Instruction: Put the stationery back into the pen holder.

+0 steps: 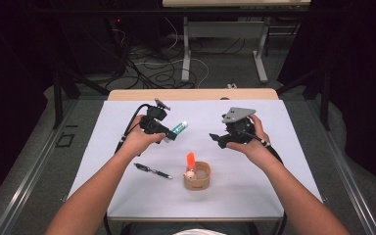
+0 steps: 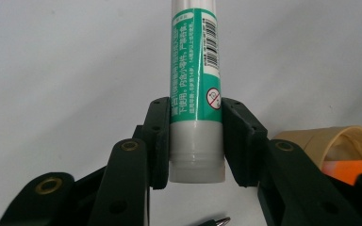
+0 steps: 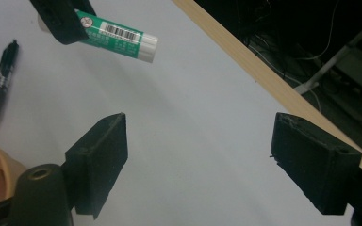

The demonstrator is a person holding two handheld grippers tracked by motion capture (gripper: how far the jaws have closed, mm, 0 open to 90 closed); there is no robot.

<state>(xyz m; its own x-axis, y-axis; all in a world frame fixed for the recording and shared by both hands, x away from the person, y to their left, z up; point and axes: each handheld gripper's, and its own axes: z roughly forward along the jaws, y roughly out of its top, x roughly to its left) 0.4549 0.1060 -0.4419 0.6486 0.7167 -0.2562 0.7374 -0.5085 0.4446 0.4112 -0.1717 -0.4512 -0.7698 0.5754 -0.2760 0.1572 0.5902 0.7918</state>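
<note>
A green-and-white glue stick (image 1: 178, 129) is lifted above the white table sheet (image 1: 254, 186), with my left gripper (image 1: 169, 134) shut on its lower end. In the left gripper view the two black pads squeeze the glue stick (image 2: 195, 70) on both sides of its white base, and the left gripper (image 2: 195, 146) points the stick away from the camera. My right gripper (image 1: 215, 138) hovers to the right of it, open and empty. The right gripper view looks between that right gripper's (image 3: 200, 160) wide-spread pads at bare sheet, with the glue stick (image 3: 118, 36) at the upper left.
A black pen (image 1: 152, 171) lies on the sheet near the left forearm. A roll of tan tape (image 1: 198, 178) stands at front centre with an orange piece (image 1: 190, 159) and a small white object (image 1: 190, 173) at its rim. The table's wooden far edge (image 1: 191, 94) runs behind both grippers.
</note>
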